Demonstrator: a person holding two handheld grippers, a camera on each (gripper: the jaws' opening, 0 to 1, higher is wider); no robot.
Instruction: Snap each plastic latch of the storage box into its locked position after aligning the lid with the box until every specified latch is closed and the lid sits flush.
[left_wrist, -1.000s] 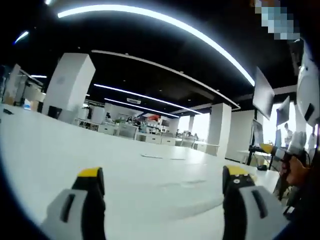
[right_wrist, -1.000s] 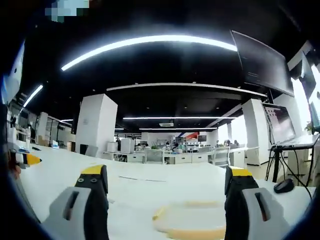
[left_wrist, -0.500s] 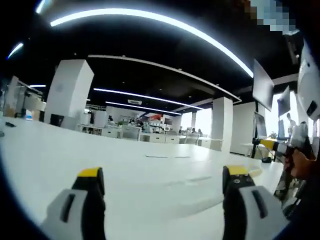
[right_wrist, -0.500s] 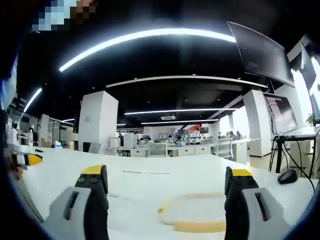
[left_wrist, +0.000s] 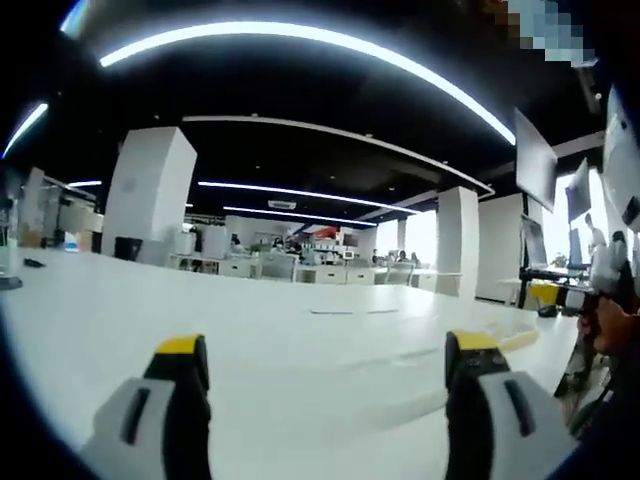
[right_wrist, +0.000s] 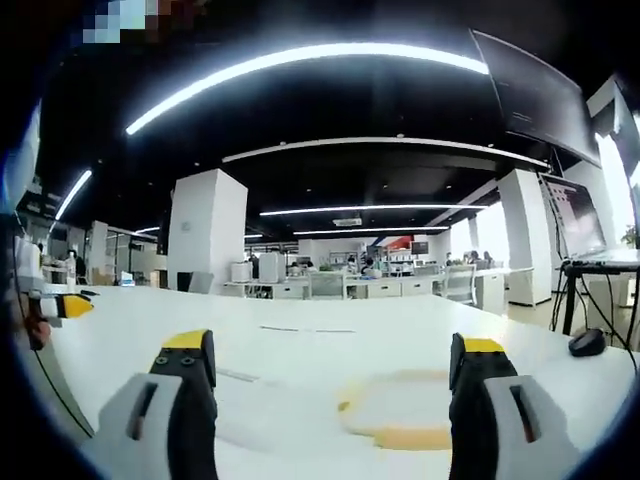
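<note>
While both the left tool (left_wrist: 318, 362) and the right tool (right_wrist: 330, 360) hover wide open and empty above the white counter (left_wrist: 280, 340), the storage box lies out of sight, so finding it comes first.

From my right gripper view, the pale, yellow-rimmed storage box lid (right_wrist: 400, 410) on the white table (right_wrist: 300, 350) is blurred, and I can't make out any latch or whether a box sits under it. The right gripper's (right_wrist: 335, 385) near-right jaw hides the lid's right end, and the bottom edge crops both jaws. In the left gripper view, the hand (left_wrist: 612, 325) past the table's right end is cut by the edge, and the desks behind the white pillar (left_wrist: 148, 195) are too small to read.
</note>
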